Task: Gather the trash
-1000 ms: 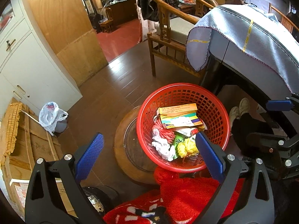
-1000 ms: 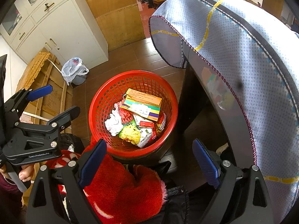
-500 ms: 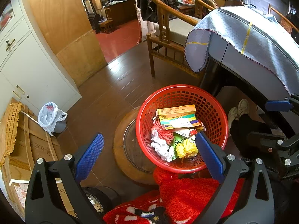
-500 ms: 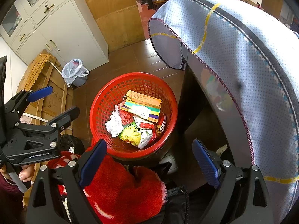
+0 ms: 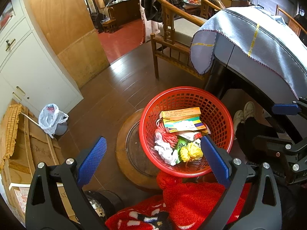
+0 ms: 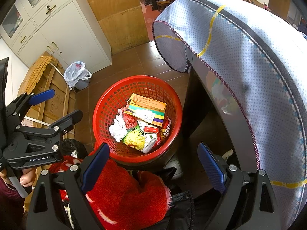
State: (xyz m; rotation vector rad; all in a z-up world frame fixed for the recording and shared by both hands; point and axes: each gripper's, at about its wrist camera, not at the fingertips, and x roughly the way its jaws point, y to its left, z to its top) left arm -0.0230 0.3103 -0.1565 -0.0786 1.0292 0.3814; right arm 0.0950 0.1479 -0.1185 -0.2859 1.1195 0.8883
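A red mesh basket (image 5: 216, 103) stands on a round wooden stool (image 5: 124, 153) and also shows in the right wrist view (image 6: 107, 103). It holds trash: an orange and green box (image 5: 181, 119), crumpled white paper (image 5: 165, 151), a yellow wad (image 5: 191, 151) and red wrappers. My left gripper (image 5: 153, 157) is open and empty, above and short of the basket. My right gripper (image 6: 153, 164) is open and empty, above the basket's near rim. The left gripper also shows in the right wrist view (image 6: 55, 105), open.
A table with a blue dotted cloth (image 6: 249, 57) stands right of the basket. A red fuzzy garment (image 6: 130, 191) lies below both grippers. A small bin with a white bag (image 5: 51, 120) stands by white cabinets (image 5: 28, 67). A wooden chair (image 5: 172, 44) stands behind.
Both grippers have drifted back slightly, so the basket sits a little lower in each view. Both stay open and empty.
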